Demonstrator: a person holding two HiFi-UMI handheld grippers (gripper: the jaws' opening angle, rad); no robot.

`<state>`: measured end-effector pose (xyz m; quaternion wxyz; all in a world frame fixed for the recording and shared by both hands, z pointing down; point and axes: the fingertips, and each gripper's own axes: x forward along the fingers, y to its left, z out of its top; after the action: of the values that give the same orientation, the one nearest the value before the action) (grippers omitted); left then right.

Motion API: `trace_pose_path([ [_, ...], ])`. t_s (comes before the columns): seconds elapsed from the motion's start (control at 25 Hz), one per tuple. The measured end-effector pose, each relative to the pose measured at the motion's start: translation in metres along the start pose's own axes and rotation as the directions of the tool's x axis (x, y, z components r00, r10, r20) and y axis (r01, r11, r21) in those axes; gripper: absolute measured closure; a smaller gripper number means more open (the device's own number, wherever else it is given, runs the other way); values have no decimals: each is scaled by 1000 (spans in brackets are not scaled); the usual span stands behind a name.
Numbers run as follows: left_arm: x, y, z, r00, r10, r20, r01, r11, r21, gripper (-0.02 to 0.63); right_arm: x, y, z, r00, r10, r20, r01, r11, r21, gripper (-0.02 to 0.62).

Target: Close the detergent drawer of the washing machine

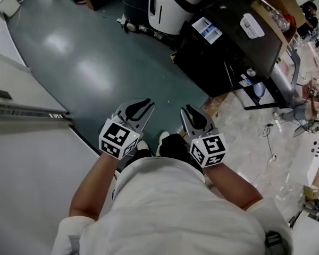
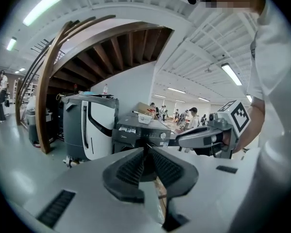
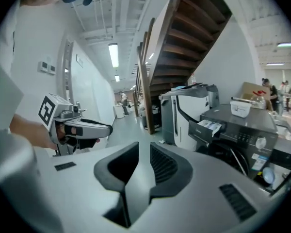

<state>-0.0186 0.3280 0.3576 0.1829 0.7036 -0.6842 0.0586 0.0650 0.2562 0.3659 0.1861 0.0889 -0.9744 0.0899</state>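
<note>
The black washing machine (image 1: 228,52) stands across the floor at the upper right, its detergent drawer (image 1: 207,30) pulled out at the top left corner. In the right gripper view the open drawer (image 3: 208,127) juts from the machine (image 3: 242,130). Both grippers are held close to the person's body, far from the machine. My left gripper (image 1: 148,104) (image 2: 145,150) has its ribbed pads meeting at the tips, holding nothing. My right gripper (image 1: 186,109) (image 3: 145,145) shows a narrow gap between its pads, also holding nothing.
A white and black appliance (image 1: 175,4) stands left of the washing machine. A white container (image 1: 251,25) lies on the machine's top. A white counter (image 1: 21,158) runs along the left. Cluttered benches (image 1: 313,89) and cables sit at the right. Grey-green floor (image 1: 95,62) lies between.
</note>
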Motion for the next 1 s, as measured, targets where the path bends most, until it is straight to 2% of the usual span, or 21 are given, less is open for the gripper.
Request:
trace_pose_path([
  [0.28,100,24,31,995,-91,-50,94,994,51,554,28,-94,11,985,-169,25,166,980,107,518],
  [0.68,203,53,50,983,-130,-129,139,989,60,555,63,-187,32,970,-240,36,232,961,154,518],
  [0.8,225,56,49,976,-146,-162,158,985,67,555,68,-202,28,962,-271,26,262,947,185,518],
  [1.0,259,74,53,970,-169,-172,184,980,77,555,87,-224,21,947,-320,2,313,927,208,518],
])
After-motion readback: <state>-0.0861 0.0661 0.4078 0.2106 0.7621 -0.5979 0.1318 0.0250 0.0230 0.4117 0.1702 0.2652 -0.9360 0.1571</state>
